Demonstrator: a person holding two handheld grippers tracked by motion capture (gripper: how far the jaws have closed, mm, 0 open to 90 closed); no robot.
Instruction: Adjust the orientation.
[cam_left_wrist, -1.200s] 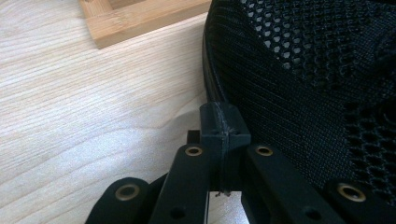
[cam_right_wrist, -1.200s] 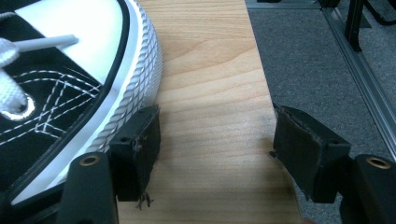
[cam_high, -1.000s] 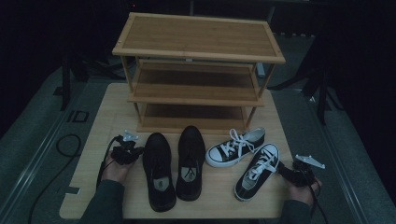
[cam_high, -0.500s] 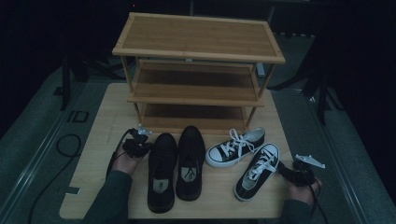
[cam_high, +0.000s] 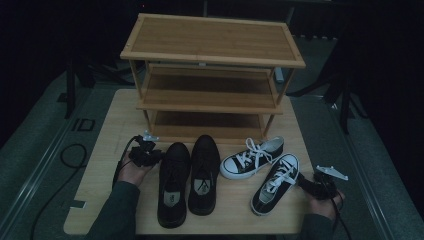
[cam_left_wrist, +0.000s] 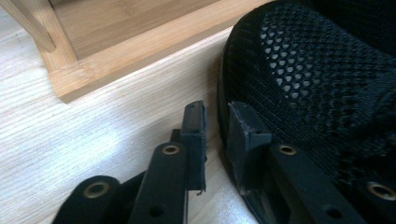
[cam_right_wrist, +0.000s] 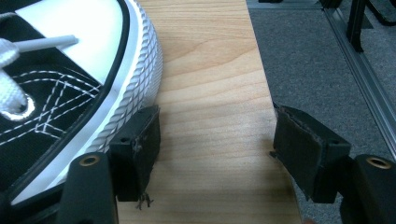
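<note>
Step in hand, as judged: approach to the first shoe of a tidy-up onto the shoe rack (cam_high: 212, 65). Nothing was lifted; all four shoes lay on the counter (cam_high: 107, 150) in front of the rack, whose three shelves stood bare.

Left tool (cam_high: 145, 152) sat just left of the left black mesh shoe (cam_high: 172, 182), near its toe. In the left gripper view its jaws had just been opening and stood a narrow gap apart, released; nothing lay between them. One pad (cam_left_wrist: 245, 140) sat against the shoe's sole edge, the other pad (cam_left_wrist: 194, 135) over bare counter. The second black shoe (cam_high: 204, 172) lay touching the first on its right.

Right tool (cam_high: 320, 182) rested at the counter's right edge, jaws wide and released, just beside the nearer black-and-white sneaker (cam_high: 275, 182). One pad (cam_right_wrist: 140, 144) touched or nearly touched its ribbed white sole; the other hung off the counter edge. The second sneaker (cam_high: 252, 157) lay between the pairs, toe toward the black shoes.

Next move, as judged: the left tool must open wider and straddle the mesh shoe's side wall before closing, since the present gap looks too narrow to take a firm bite.
</note>
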